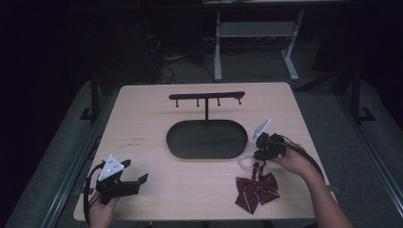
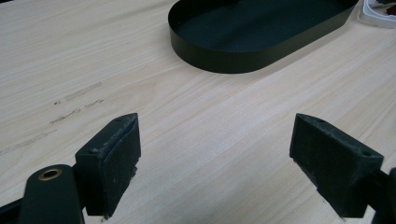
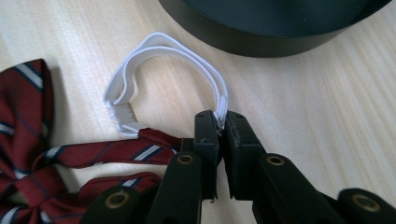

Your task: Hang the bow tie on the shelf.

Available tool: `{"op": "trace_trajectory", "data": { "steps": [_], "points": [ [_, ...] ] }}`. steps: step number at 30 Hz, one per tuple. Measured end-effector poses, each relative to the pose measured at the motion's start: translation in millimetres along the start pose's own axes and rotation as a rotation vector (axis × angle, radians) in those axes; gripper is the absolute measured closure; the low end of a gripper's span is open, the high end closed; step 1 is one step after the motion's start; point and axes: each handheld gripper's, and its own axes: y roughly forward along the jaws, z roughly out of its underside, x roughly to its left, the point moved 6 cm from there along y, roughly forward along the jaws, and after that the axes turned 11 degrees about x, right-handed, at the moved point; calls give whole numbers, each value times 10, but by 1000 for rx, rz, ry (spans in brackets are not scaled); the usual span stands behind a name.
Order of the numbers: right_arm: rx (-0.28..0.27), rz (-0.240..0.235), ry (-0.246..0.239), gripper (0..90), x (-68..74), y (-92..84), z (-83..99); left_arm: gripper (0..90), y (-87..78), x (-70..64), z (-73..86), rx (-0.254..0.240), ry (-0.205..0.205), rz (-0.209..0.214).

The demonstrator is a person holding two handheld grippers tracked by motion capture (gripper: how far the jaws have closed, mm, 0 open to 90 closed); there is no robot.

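Observation:
A dark red striped bow tie lies on the table near the front right, its white elastic strap looping toward the black oval tray. In the right gripper view the bow tie lies at the left and the strap arches over the wood. My right gripper is shut on one end of that strap; it is seen in the high view just right of the tray. My left gripper rests open at the front left, its jaws wide apart over bare wood.
The tray's base carries a thin post with a black hook bar across the table's far half. Bare wood lies between the two grippers. The table edges drop to a dark floor with desk legs behind.

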Motion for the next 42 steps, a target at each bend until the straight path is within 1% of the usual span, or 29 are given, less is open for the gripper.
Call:
{"op": "trace_trajectory", "data": {
  "steps": [2, 3, 4, 7, 8, 9, 11, 13, 15, 16, 18, 19, 21, 23, 26, 32, 34, 38, 42],
  "points": [
    [-12, 6, -10, 837, 23, -61, -9, 161, 7, -4, -3, -2, 2, -1],
    [-12, 6, -10, 837, 23, -61, -9, 161, 7, -4, -3, -2, 2, -1],
    [-38, 4, -18, 838, 57, -117, -25, 161, 6, -4, -2, -2, 2, -1],
    [-53, 7, -26, 839, 70, -155, -28, 161, -3, -2, 0, -2, -5, -2],
    [-66, -1, -28, 839, 95, -189, -31, 161, -6, -2, 2, 1, -6, -2],
    [-66, -1, -28, 839, 95, -189, -31, 161, -6, -2, 2, 1, -6, -2],
    [-87, -4, -41, 840, 132, -246, -43, 161, -6, -4, 2, 0, -5, -1],
    [-87, 0, -44, 840, 142, -266, -50, 161, 0, -5, -1, -2, -5, -2],
    [-92, 9, -62, 840, 176, -332, -83, 161, 8, -6, 1, -2, -2, -1],
    [-92, 9, -62, 840, 176, -332, -83, 161, 8, -6, 1, -2, -2, -1],
    [-103, 19, -78, 840, 193, -395, -126, 161, 3, -7, 2, -3, -3, -2],
    [-103, 19, -78, 840, 193, -395, -126, 161, 3, -7, 2, -3, -3, -2],
    [-111, 26, -89, 841, 222, -453, -164, 161, -4, -6, 3, 0, -5, -2],
    [-117, 22, -91, 841, 241, -475, -180, 161, -4, -7, 3, -1, -5, -1],
    [-123, 26, -108, 841, 279, -538, -222, 161, -2, -9, -1, -2, 1, -2],
    [-139, 31, -125, 841, 287, -629, -276, 161, 1, -5, 3, 2, 4, -3],
    [-142, 27, -123, 841, 293, -644, -285, 161, 3, -7, 1, 0, 3, -2],
    [-155, 5, -137, 841, 327, -685, -331, 161, 7, -21, -2, -1, 5, 3],
    [-161, 5, -151, 841, 328, -713, -359, 161, 6, -16, 0, 1, 6, 1]
  ]
}}
